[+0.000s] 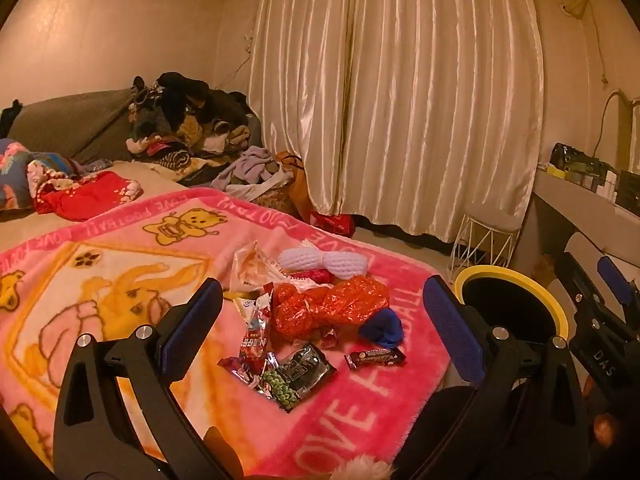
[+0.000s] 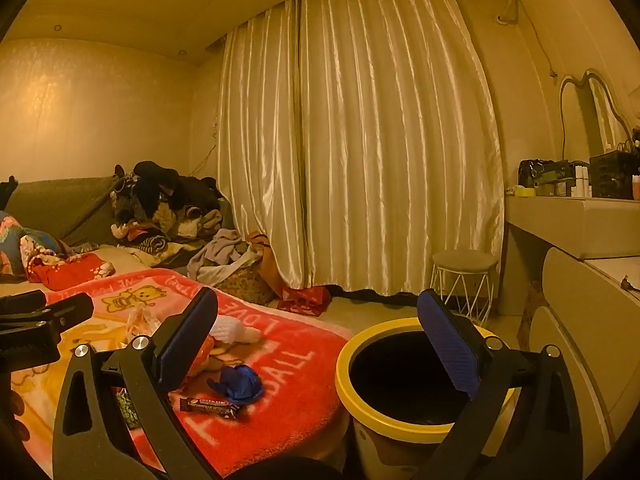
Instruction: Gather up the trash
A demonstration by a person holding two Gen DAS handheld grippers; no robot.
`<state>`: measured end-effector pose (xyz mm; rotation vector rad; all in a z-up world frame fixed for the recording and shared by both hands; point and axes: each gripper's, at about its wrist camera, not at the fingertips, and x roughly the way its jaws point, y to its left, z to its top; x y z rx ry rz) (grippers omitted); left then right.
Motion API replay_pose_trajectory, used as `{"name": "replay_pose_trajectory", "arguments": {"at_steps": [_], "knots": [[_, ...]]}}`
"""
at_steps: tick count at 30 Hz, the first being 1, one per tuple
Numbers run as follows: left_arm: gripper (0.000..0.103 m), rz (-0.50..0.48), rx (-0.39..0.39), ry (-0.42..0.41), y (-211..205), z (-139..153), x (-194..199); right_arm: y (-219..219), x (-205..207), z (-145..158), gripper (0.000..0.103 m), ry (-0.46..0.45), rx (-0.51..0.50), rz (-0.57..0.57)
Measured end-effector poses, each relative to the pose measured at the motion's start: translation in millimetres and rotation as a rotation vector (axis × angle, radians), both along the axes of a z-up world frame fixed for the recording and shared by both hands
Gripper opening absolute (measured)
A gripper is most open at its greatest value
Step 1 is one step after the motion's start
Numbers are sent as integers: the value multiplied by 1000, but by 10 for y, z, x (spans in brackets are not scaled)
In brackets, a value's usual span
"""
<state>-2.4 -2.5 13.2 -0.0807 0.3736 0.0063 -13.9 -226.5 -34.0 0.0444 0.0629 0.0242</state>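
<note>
Pink blanket holds wrappers (tools spread).

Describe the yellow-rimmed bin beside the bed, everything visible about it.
The bin is round, with a thick yellow rim around a dark interior; no contents can be made out. Its pale outer wall shows below the rim. It stands upright and uncovered on the floor, close against the corner of the pink blanket. The open right claw frames it, touching nothing.

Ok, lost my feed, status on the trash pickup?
Both hand-held grippers open, empty. Wrappers loose on pink blanket. Yellow-rimmed bin beside bed, unobstructed.
</note>
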Motion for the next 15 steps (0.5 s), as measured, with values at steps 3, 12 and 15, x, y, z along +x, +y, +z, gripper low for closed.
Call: {"name": "replay_pose_trajectory", "arguments": {"at_steps": [3,12,15], "knots": [[92,0,0,2,-4,-1,-5,16,16,6,97,4,-6,1],[92,-3,-6,8,2,-9,-3,33,16,43,97,-2,-4,-6],[92,-4,-7,6,1,-24,-10,16,-16,32,97,-5,-3,-6]]}}
